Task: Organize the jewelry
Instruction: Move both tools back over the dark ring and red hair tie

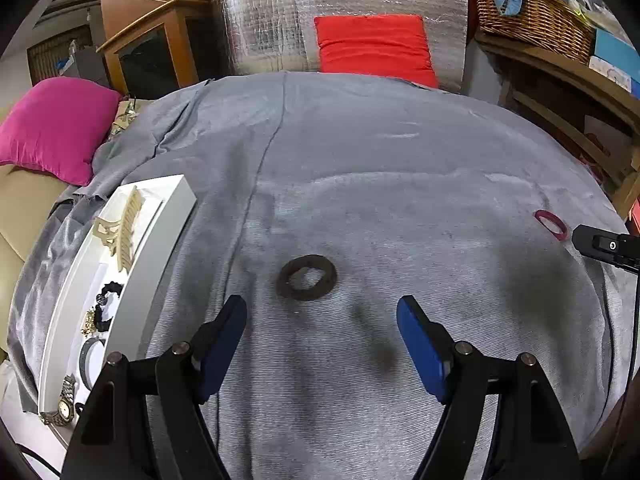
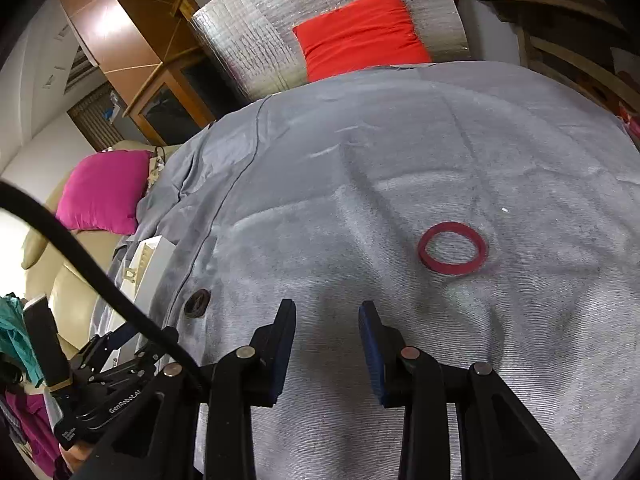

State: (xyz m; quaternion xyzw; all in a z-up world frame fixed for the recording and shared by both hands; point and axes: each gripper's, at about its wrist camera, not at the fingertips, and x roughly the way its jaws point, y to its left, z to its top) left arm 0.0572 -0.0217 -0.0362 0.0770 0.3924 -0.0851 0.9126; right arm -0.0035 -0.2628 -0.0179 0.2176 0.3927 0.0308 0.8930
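A: Your left claw [image 1: 322,312] stands wide open and empty, with the dark ring [image 1: 307,283] lying flat on the grey cloth [image 1: 400,184] just ahead, between the finger lines. Tilt down so one pad slips under its rim.

B: And the right claw [image 2: 328,312]?

A: Partly open, holding nothing; the red ring [image 2: 453,248] lies ahead and to its right. Both belong in the white tray [image 1: 160,240] at your left

Even indoor light, fisheye-warped edges
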